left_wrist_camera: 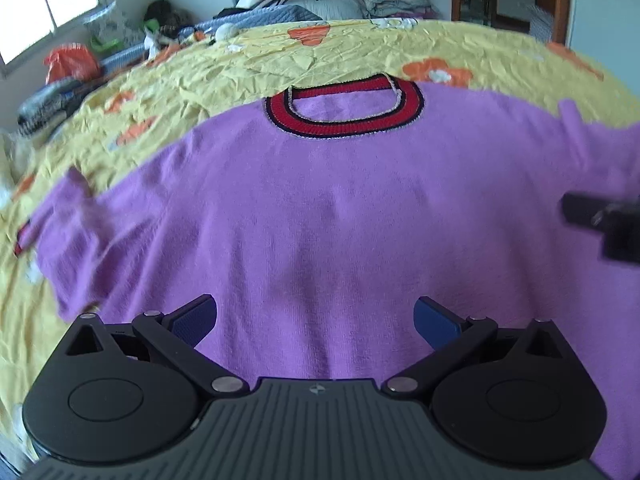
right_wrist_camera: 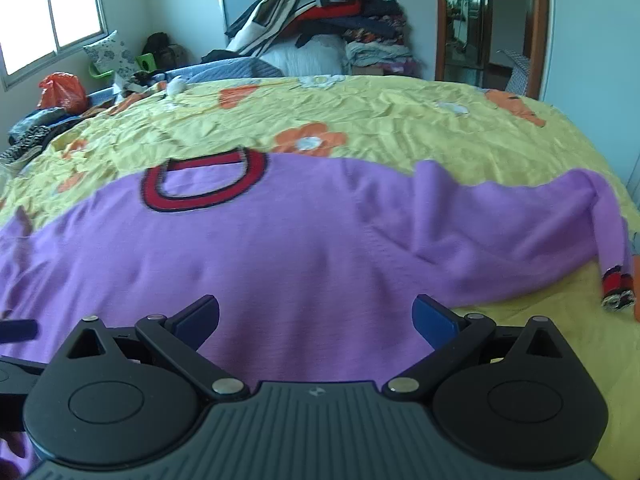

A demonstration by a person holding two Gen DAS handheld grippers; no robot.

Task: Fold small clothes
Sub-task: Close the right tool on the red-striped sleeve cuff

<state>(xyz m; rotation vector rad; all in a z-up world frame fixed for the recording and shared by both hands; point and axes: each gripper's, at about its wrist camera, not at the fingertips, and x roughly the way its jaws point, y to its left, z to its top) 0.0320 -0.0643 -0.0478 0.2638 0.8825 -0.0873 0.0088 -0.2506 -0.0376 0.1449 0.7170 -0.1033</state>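
Purple sweater (left_wrist_camera: 340, 216) is laid flat, front up, on the bed's yellow floral sheet (left_wrist_camera: 248, 60), red-and-dark striped collar (left_wrist_camera: 344, 106) at the far side. Left sleeve (left_wrist_camera: 76, 232) is seen bunched and folded at the left edge of the left wrist view, a bit of red cuff showing. Right sleeve (right_wrist_camera: 560, 220) is stretched out toward the right in the right wrist view, rumpled near the shoulder, ending in a red striped cuff (right_wrist_camera: 618, 288) on the sheet.

Left gripper (left_wrist_camera: 316, 320): jaws spread wide, nothing held, poised over the lower body of the sweater. Contact with the fabric cannot be told.

Right gripper (right_wrist_camera: 316, 320): jaws likewise spread wide, nothing between them, over the sweater's lower right part near its side edge. Part of it is also visible, blurred, at the right edge of the left wrist view.

Background: clothes pile (right_wrist_camera: 320, 12) behind the bed, window (right_wrist_camera: 48, 8) at left, orange bag (right_wrist_camera: 62, 90) near it, mirror with wooden frame (right_wrist_camera: 480, 20) at right.
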